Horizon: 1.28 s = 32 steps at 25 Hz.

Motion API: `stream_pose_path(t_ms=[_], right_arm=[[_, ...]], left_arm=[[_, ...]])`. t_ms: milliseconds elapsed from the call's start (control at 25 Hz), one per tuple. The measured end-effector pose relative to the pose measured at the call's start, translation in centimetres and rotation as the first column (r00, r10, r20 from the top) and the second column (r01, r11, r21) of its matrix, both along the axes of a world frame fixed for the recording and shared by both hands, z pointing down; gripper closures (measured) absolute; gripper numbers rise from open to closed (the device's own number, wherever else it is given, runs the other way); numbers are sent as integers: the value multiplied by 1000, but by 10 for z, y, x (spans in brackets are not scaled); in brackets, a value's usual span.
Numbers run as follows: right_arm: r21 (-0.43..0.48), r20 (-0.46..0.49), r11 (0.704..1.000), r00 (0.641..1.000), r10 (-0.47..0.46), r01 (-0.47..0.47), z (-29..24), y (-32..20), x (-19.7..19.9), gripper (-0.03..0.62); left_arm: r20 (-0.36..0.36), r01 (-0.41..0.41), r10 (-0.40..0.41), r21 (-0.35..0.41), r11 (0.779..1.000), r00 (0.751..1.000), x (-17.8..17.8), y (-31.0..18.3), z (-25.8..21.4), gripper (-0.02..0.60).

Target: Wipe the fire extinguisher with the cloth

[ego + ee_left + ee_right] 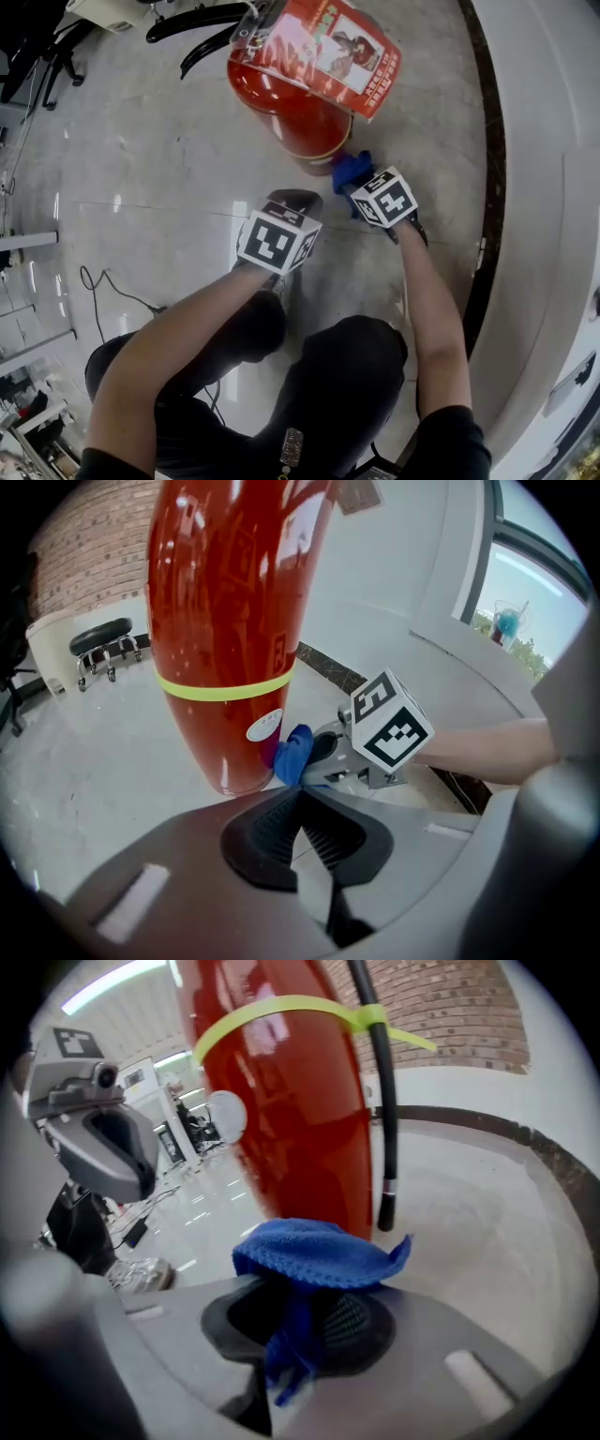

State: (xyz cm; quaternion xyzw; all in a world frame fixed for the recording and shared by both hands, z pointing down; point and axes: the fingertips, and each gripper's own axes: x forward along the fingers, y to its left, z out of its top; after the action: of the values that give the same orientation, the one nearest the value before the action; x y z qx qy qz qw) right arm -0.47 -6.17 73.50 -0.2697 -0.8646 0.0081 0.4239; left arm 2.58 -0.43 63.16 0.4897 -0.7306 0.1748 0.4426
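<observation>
The fire extinguisher is glossy red, ringed by a yellow-green band, with a black hose. The cloth is bright blue. The left cube and right cube bear black-and-white squares. The floor is pale grey, and the wall is red-brown brick.

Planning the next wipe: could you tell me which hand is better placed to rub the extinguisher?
Right. The right tongs pinch the blue cloth beside the red extinguisher; the left tongs are shut, empty and farther back.
</observation>
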Motion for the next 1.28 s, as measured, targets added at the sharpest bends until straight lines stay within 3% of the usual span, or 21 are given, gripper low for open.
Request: stream_pose_path(t_ms=[120,320,440,720,880,1000,1200,1280], right_arm=[[-18,39,996,995,-90,91,-13,15,9,511],[-51,144,998,989,-29,37,-56,-9,-1,511],[2,171,1000,985,-16,15,-74,-26,-11,511],[83,126,991,988,91,-102,-57,-65,-48,511],[145,75,980,989,129,-139,-29,-71,-65,511],[131,51,979,987,151,-157,-14,-72,-72,511],[195,-35,976,994,103,-94,14,-74,-76,511],[223,1,971,996,87,-85,10,-77,-78,511]], left_arm=[[6,-19,19,-7,1000,1000,4,0,-5,575],[28,-43,42,8,999,999,5,-6,-20,575],[38,-40,39,11,999,999,1,-7,-29,575],[34,-96,95,36,995,995,6,-19,-47,575],[13,-79,78,49,996,997,-2,-15,-45,575],[-27,-85,86,48,995,996,-5,-13,-39,575],[-45,-153,155,55,987,987,-6,-18,-32,575],[-36,-172,174,53,984,984,-6,-17,-33,575]])
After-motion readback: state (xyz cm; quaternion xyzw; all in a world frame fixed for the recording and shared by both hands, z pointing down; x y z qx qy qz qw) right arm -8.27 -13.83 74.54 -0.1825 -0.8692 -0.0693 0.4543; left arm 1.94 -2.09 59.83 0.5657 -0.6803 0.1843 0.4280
